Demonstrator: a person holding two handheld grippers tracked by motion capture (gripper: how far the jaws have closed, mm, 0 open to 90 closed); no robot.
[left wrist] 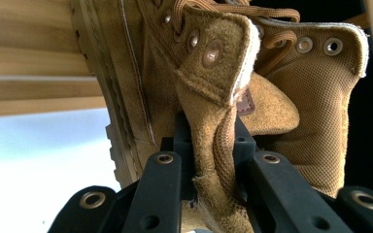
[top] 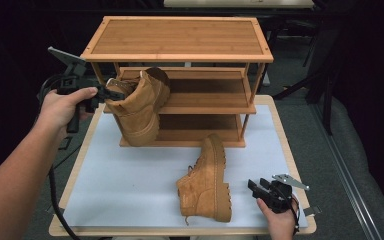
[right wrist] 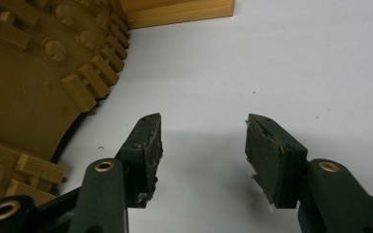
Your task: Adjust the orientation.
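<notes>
Near right, the right gripper (top: pixel 258 190) rests on the white surface (top: pixel 130 185) with fingers (right wrist: pixel 148 145) wide apart and empty, beside the boot lying on its side (top: pixel 206 182). Farther left, the left gripper (top: pixel 102 95) pinches the other boot's (top: pixel 137 107) collar flap, so it hangs tilted at the rack's (top: pixel 180 40) middle shelf (top: pixel 205 100).

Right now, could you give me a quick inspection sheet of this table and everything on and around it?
Surface: white table top, wooden rim.
Job's things: held boot hangs at the front of the bamboo shoe rack; second boot lies on its side on the table.
Clutter: nothing seen.
Grippers: left gripper jaws clamp the held boot's collar; right gripper open, beside the second boot's sole.
Cables: black cable trails from the left gripper.
Surroundings: dark room.
</notes>
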